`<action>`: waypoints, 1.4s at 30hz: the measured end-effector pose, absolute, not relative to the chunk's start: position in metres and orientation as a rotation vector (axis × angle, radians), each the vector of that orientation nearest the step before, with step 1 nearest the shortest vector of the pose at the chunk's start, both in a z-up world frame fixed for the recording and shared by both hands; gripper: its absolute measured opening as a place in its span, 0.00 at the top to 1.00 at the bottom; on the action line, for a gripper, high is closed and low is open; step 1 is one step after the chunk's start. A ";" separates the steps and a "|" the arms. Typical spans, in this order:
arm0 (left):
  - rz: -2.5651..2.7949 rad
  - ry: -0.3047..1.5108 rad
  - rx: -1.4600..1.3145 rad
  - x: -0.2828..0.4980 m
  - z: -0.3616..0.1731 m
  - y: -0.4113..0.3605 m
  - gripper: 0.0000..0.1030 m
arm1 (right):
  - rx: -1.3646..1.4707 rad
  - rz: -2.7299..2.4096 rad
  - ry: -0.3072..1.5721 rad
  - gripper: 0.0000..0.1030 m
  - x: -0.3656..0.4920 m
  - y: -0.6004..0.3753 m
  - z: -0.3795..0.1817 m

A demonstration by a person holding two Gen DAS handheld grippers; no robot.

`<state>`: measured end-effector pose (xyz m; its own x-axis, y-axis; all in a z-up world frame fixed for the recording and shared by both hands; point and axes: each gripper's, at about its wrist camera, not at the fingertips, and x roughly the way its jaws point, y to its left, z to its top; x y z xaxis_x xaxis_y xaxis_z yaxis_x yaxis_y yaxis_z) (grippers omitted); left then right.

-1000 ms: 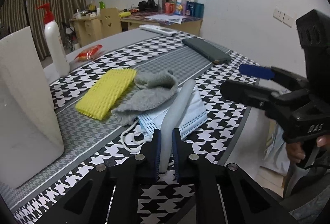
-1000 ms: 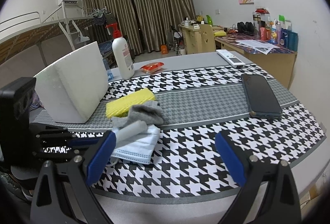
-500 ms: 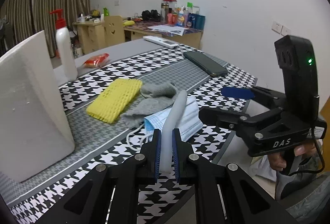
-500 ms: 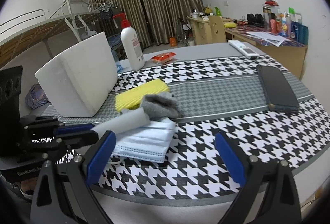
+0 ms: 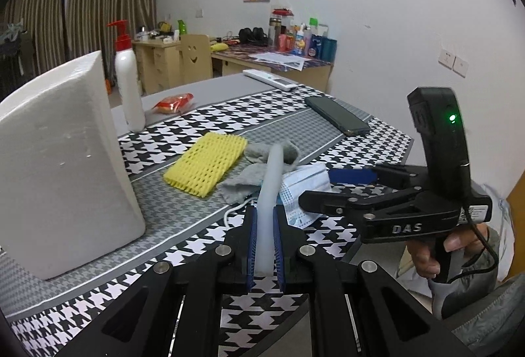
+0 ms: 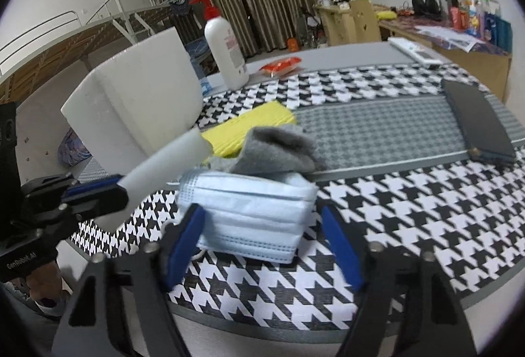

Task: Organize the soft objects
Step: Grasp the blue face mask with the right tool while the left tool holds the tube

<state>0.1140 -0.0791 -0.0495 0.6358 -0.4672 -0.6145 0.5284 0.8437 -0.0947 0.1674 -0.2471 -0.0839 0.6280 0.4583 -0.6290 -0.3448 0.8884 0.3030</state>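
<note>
**Mask pickup while foam strip is held clear**

Left gripper [image 5: 265, 245], at bottom centre of its view, is clamped on a white foam strip [image 5: 269, 192], which juts up and away from the table, presumably to uncover the pile beneath. Right gripper [image 6: 262, 245], at lower centre of its view, straddles a blue mask [image 6: 252, 212]; its jaws have just been closing, with the mask between them, pads apparently not yet pressing. The mask lies on the houndstooth cloth [image 6: 410, 209], partly under a grey sock [image 6: 279, 146], with a yellow sponge [image 5: 206, 163] beside. A white box [image 5: 62, 156] at left is the likely destination.
</note>
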 end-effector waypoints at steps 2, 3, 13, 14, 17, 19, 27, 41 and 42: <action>-0.560 0.672 0.089 0.114 -0.049 -0.075 0.90 | 0.155 0.466 0.780 0.41 0.167 -0.245 -0.085; -0.553 0.673 0.085 0.114 -0.049 -0.073 0.90 | 0.155 0.466 0.783 0.44 0.167 -0.244 -0.085; -0.525 0.659 0.069 0.113 -0.047 -0.062 0.90 | 0.154 0.476 0.757 0.88 0.155 -0.251 -0.071; -0.521 0.655 0.067 0.113 -0.047 -0.060 0.90 | 0.155 0.481 0.751 0.90 0.154 -0.251 -0.069; -0.507 0.645 0.061 0.111 -0.044 -0.055 0.90 | 0.149 0.491 0.721 0.90 0.149 -0.249 -0.060; -0.498 0.637 0.060 0.110 -0.041 -0.053 0.90 | 0.157 0.512 0.698 0.90 0.145 -0.250 -0.051; -0.487 0.605 0.053 0.103 -0.033 -0.046 0.90 | 0.167 0.510 0.637 0.92 0.141 -0.254 -0.032; -0.486 0.611 0.047 0.105 -0.036 -0.046 0.90 | 0.110 0.476 0.744 0.44 0.153 -0.242 -0.063; -0.487 0.611 0.048 0.105 -0.036 -0.046 0.90 | 0.117 0.477 0.747 0.42 0.155 -0.242 -0.064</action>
<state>0.1051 -0.0460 -0.0359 0.7099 -0.4251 -0.5616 0.4527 0.8862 -0.0986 0.1550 -0.2424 -0.0643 0.6326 0.4565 -0.6257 -0.3748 0.8874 0.2685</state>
